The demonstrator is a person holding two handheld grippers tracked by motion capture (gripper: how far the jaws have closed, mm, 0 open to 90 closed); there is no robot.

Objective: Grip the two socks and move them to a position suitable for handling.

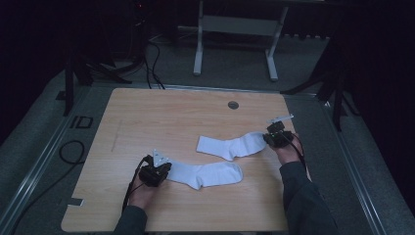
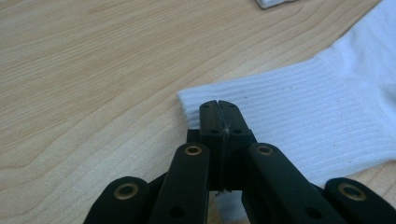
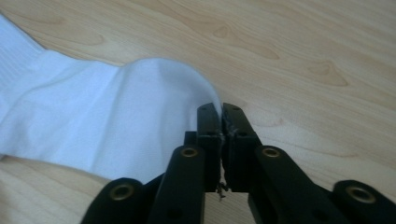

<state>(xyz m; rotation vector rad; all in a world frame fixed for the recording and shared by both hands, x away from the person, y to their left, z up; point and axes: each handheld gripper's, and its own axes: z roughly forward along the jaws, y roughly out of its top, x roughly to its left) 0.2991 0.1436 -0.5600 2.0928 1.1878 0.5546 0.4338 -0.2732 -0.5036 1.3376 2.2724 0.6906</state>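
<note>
Two white socks: left tongs (image 2: 218, 105) clamp one cuff (image 2: 299, 126), right tongs (image 3: 221, 108) seemingly pinch the other's toe (image 3: 177, 84).

On the table (image 1: 147, 112) I have two socks. The near sock (image 1: 208, 174) stretches rightward from my left fingers (image 2: 218, 114), the far sock (image 1: 230, 146) leftward from my right fingers (image 3: 219, 116), lying behind the near one, apart.

Pale wood-grain table (image 1: 147, 117), smooth and matt. White knitted cloth socks, near sock (image 1: 208, 174) finely ribbed at the cuff, far sock (image 1: 227, 146) soft and matt. Matt black plastic left gripper (image 2: 218, 108) with brass-coloured rivets.
</note>
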